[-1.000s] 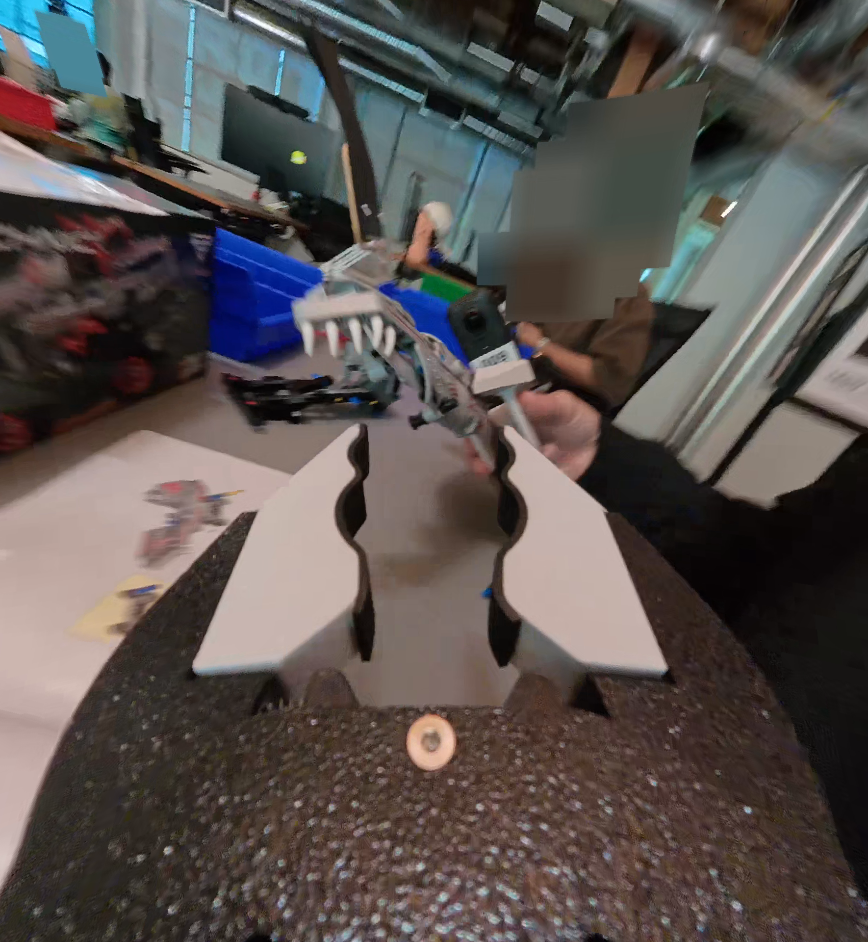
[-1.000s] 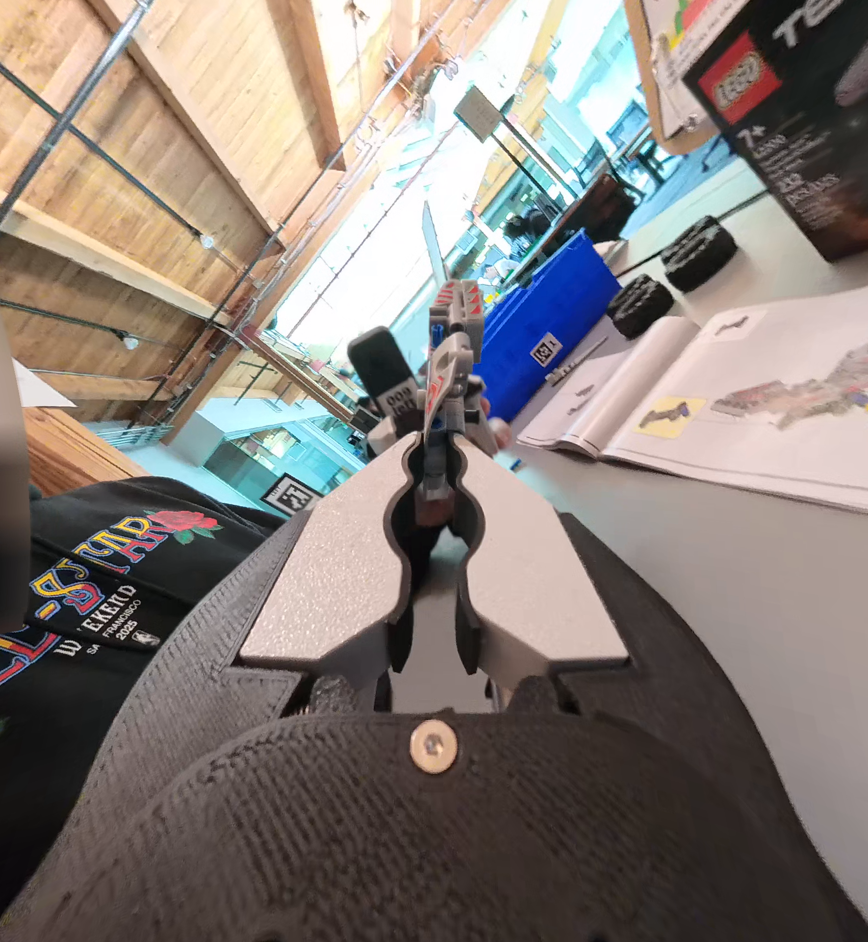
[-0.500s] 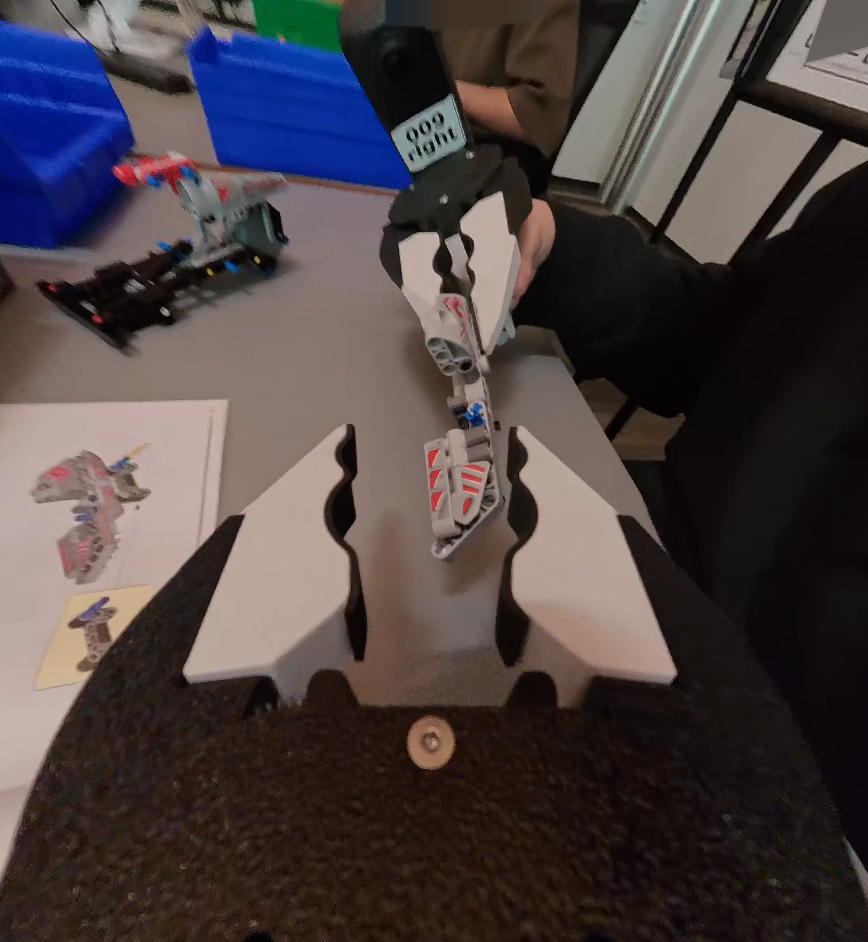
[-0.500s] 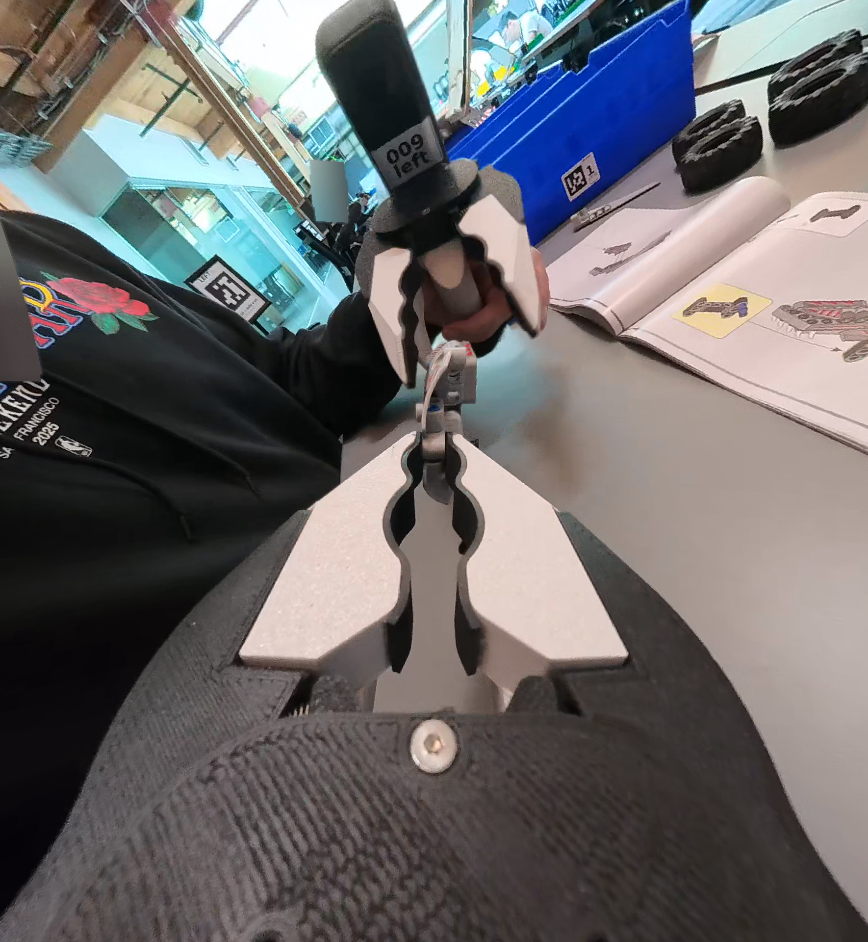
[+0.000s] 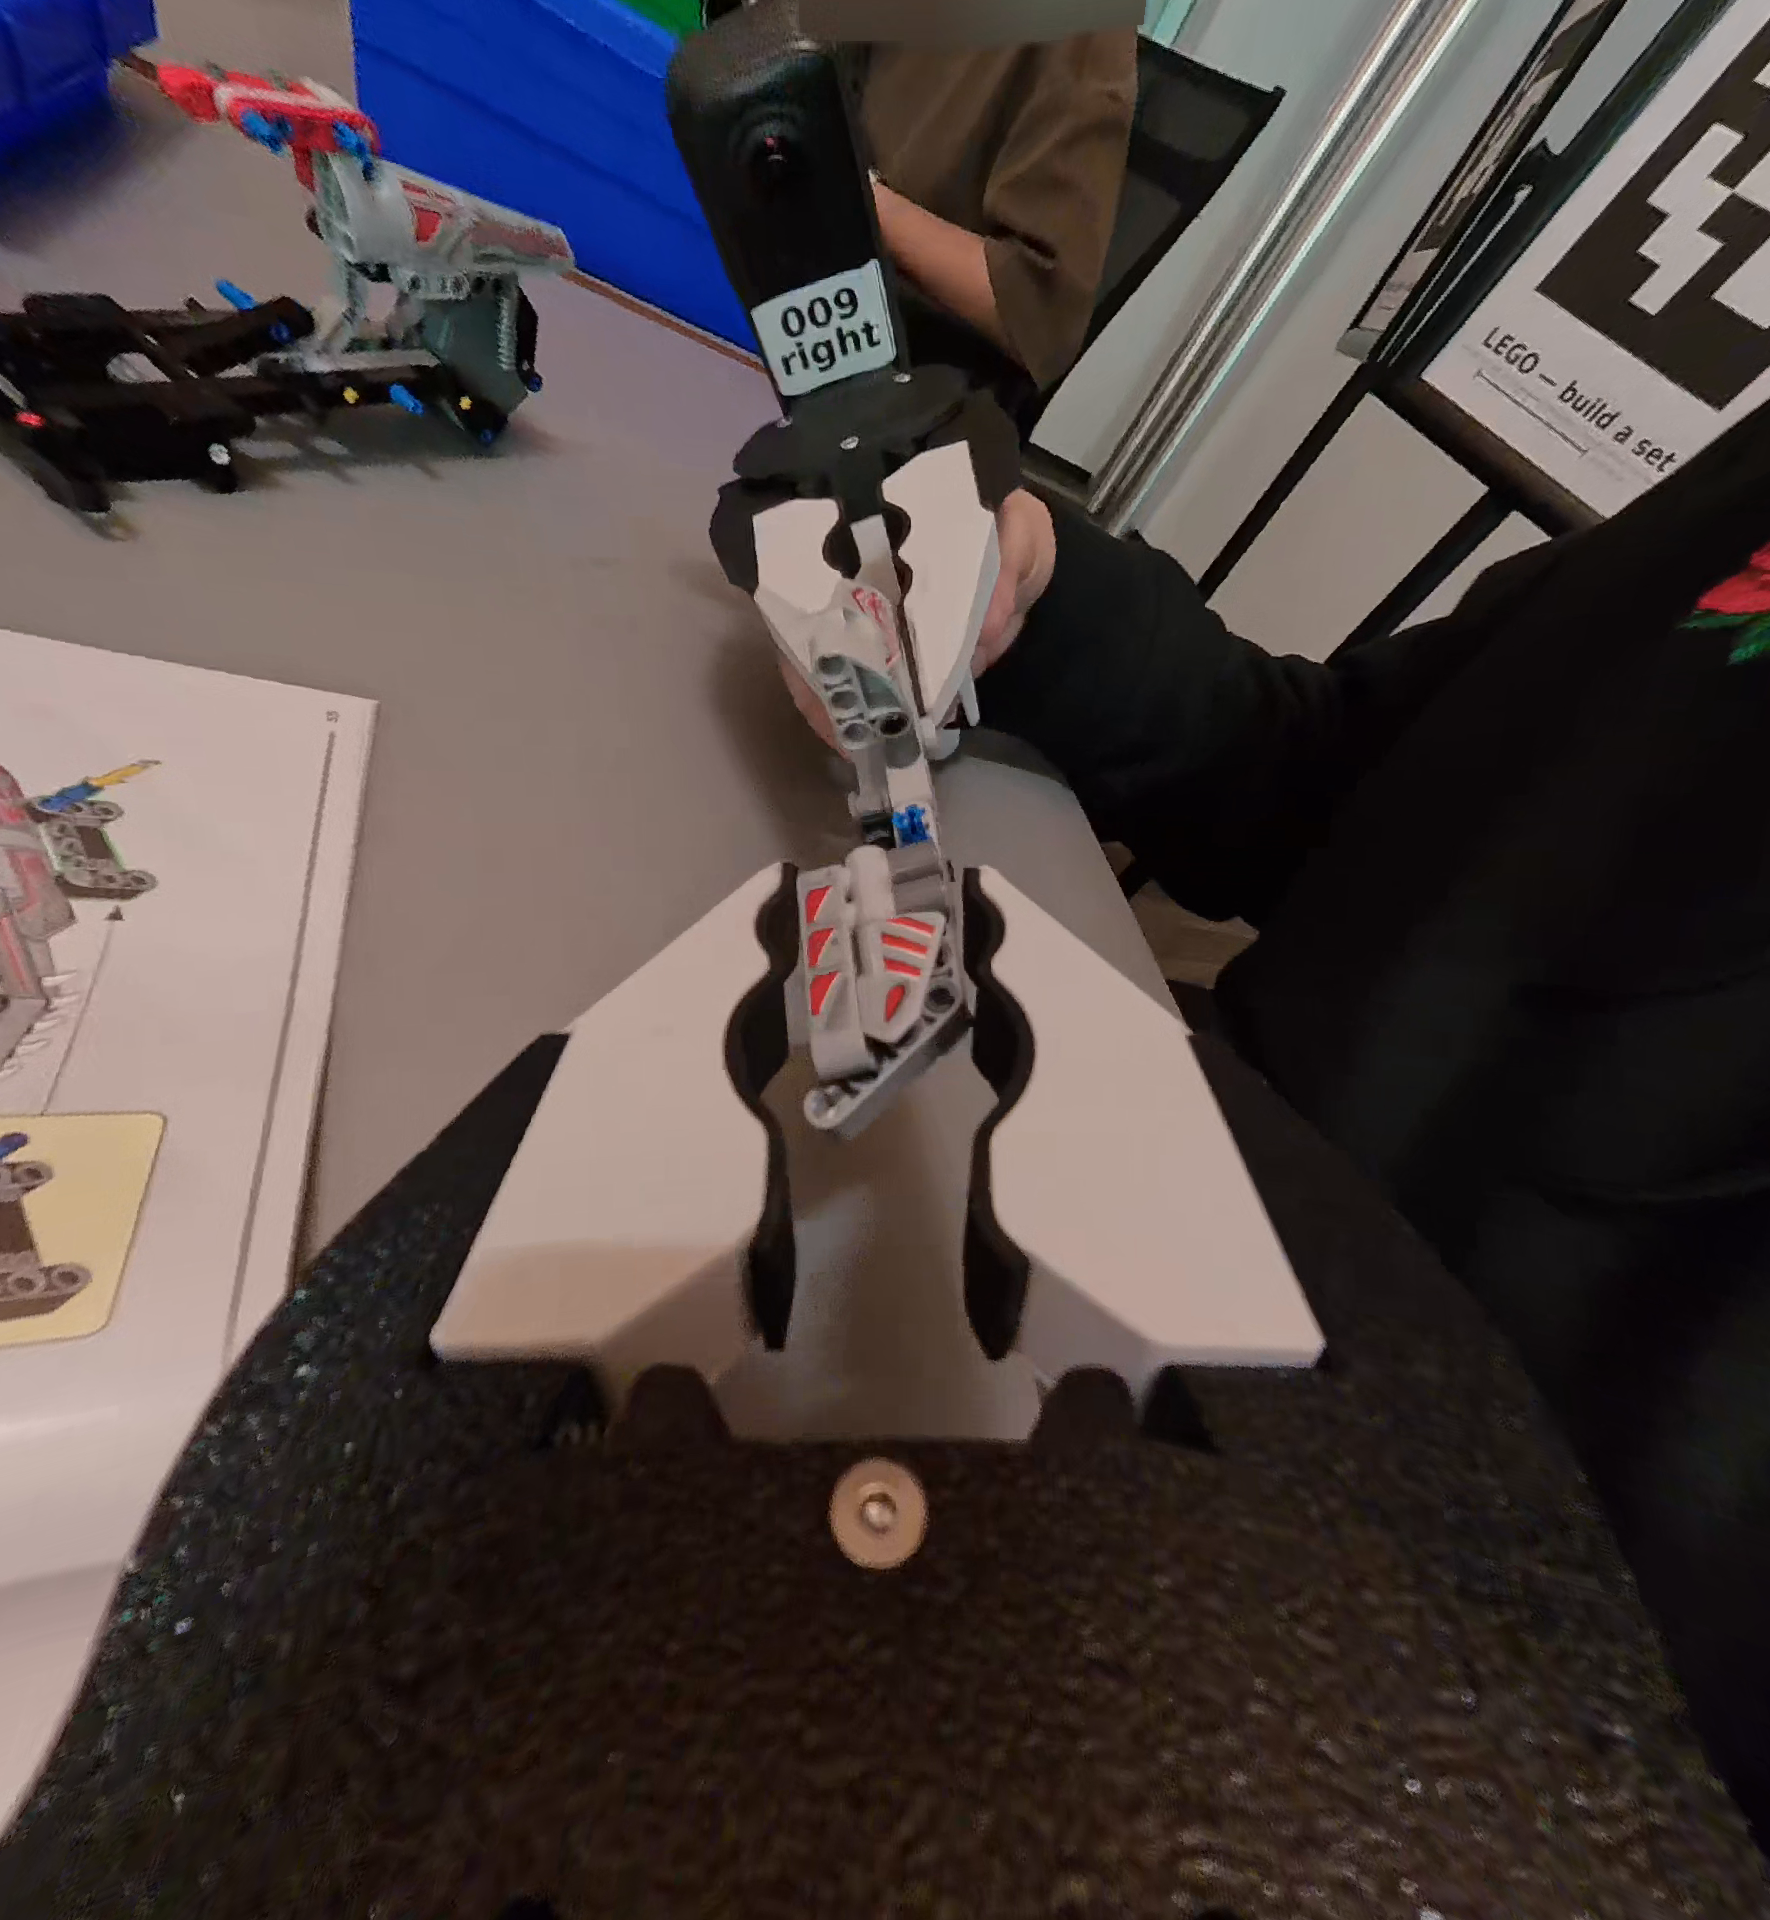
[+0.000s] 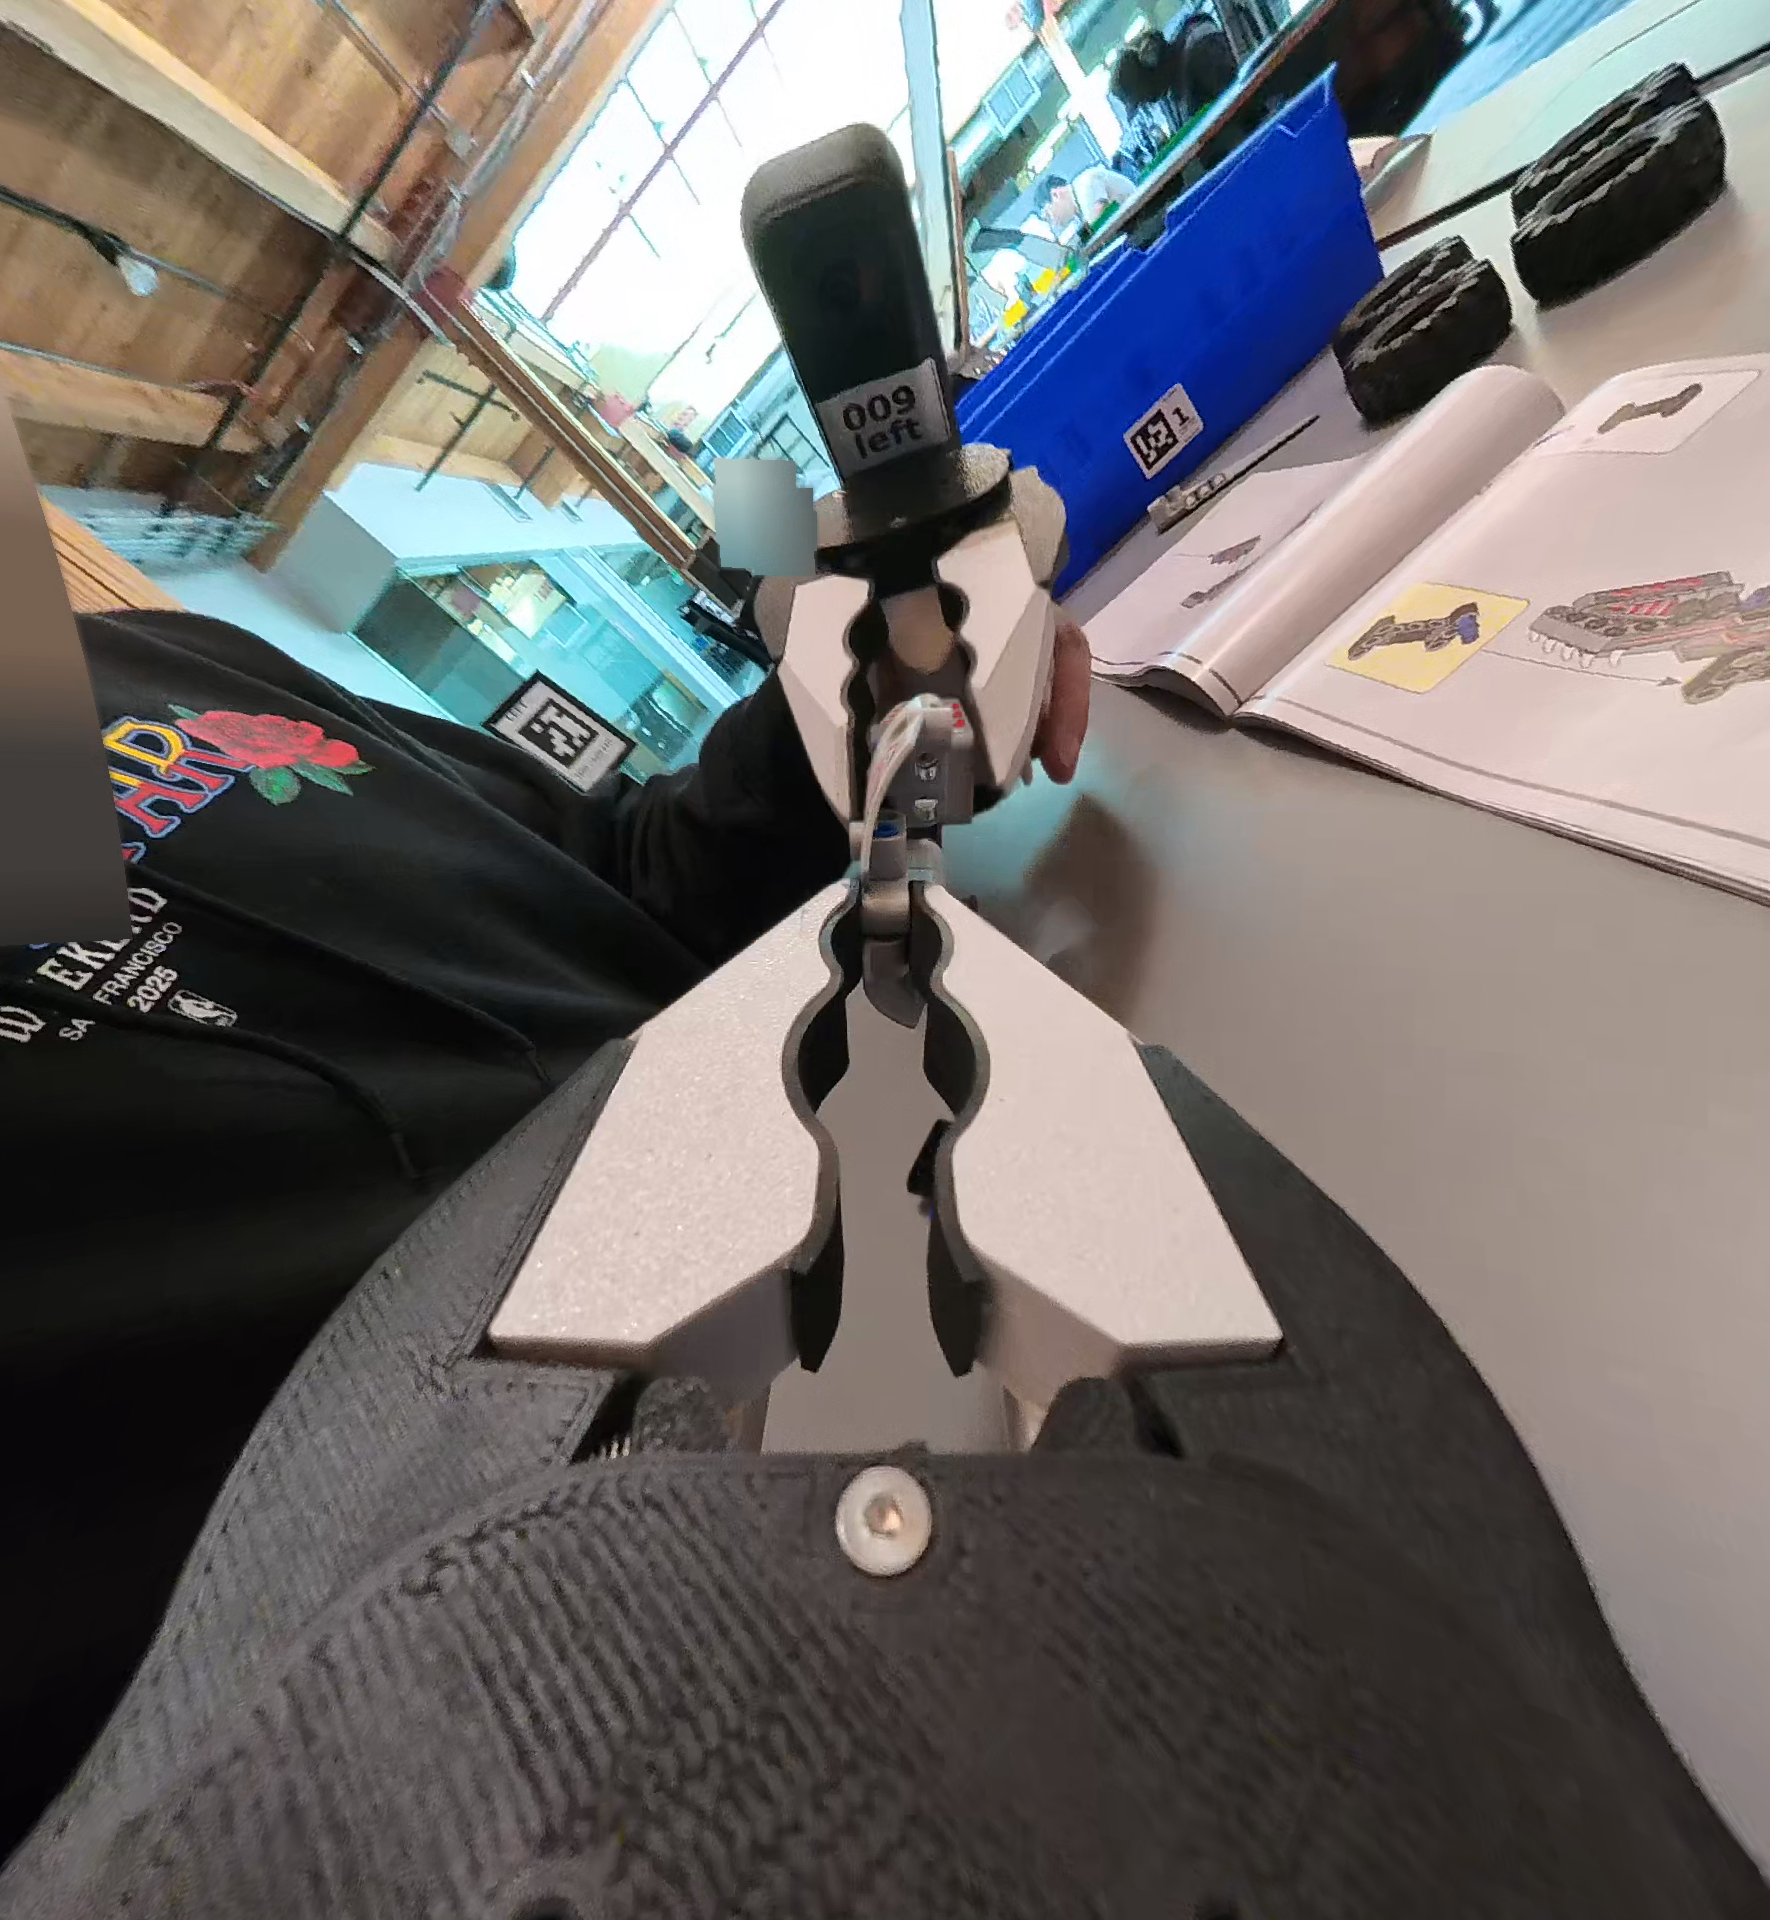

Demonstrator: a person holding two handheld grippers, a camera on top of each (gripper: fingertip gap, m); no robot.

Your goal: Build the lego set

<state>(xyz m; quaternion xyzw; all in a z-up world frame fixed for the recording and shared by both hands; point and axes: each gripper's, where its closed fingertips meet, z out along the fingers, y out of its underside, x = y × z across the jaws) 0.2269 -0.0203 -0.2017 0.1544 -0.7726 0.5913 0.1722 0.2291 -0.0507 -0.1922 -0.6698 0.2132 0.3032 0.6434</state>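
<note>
A long grey lego assembly [image 5: 881, 987] with red stripes and a blue pin is held in the air between both grippers, above the grey table [image 5: 548, 623]. My left gripper [image 5: 876, 883] is shut on its wide striped end. My right gripper [image 6: 886, 894] is shut on its narrow grey end [image 6: 891, 935]. Each gripper shows in the other's view, the right gripper [image 5: 886, 707] facing me and the left gripper [image 6: 917, 790] facing me. A part-built model [image 5: 237, 312] with a black frame and grey and red parts stands on the table at the far left.
An open instruction booklet [image 5: 133, 935] lies at left, also in the right wrist view [image 6: 1587, 644]. Blue bins [image 5: 528, 135] stand behind the model. Black tyres [image 6: 1421, 322] lie by a bin [image 6: 1172, 343]. A person's black sleeve [image 5: 1224, 707] is at the table's right edge. Tip to tip, the grippers are about 4 centimetres apart. Both grippers' tips are roughly 25 centimetres from the part-built model [image 5: 237, 312].
The left gripper has moved in over the striped end of the assembly and its jaws have narrowed from open to shut on it. The right gripper keeps its hold.
</note>
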